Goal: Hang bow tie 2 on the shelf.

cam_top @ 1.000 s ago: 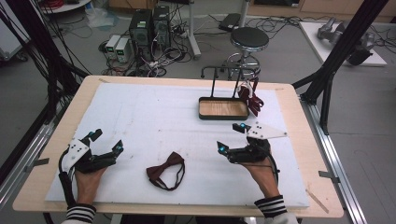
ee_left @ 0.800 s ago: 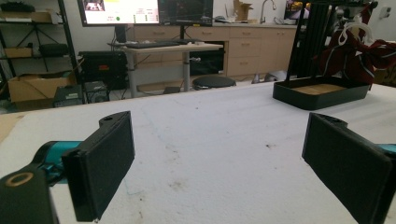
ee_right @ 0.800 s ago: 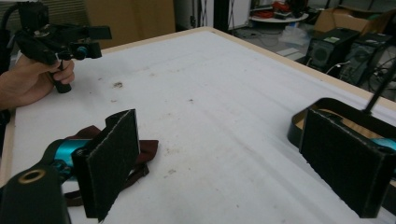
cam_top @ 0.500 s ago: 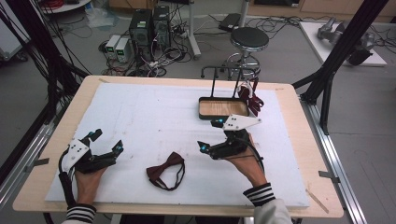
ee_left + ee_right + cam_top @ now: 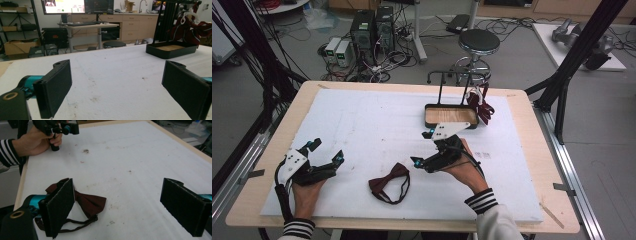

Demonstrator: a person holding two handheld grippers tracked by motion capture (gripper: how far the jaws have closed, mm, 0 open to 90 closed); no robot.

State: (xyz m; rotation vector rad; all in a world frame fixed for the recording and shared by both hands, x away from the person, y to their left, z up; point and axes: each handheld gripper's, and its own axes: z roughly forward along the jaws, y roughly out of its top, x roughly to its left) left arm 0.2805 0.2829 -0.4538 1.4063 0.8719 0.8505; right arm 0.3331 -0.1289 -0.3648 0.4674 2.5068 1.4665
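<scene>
A dark red bow tie [image 5: 387, 183] with its thin strap lies flat on the white mat near the front edge. My right gripper [image 5: 421, 147] hovers just right of it, turned toward it, jaws wide open and empty. In the right gripper view the bow tie [image 5: 88, 201] sits low between the jaws, partly behind the left jaw, and my right gripper [image 5: 117, 206] is apart from it. My left gripper [image 5: 326, 151] rests at the front left, open and empty; in its own view the left gripper [image 5: 117, 87] faces bare mat.
A black tray [image 5: 429, 115] with a wooden floor stands at the back right, under a thin black rack [image 5: 441, 84]. More dark red bow ties [image 5: 481, 104] hang from the rack's right side. The tray [image 5: 160, 53] lies ahead of the left gripper. The left hand [image 5: 37, 138] is opposite the right gripper.
My right gripper has swung left from the front right, toward the bow tie, and turned to face it. The left gripper and the bow tie have stayed put.
</scene>
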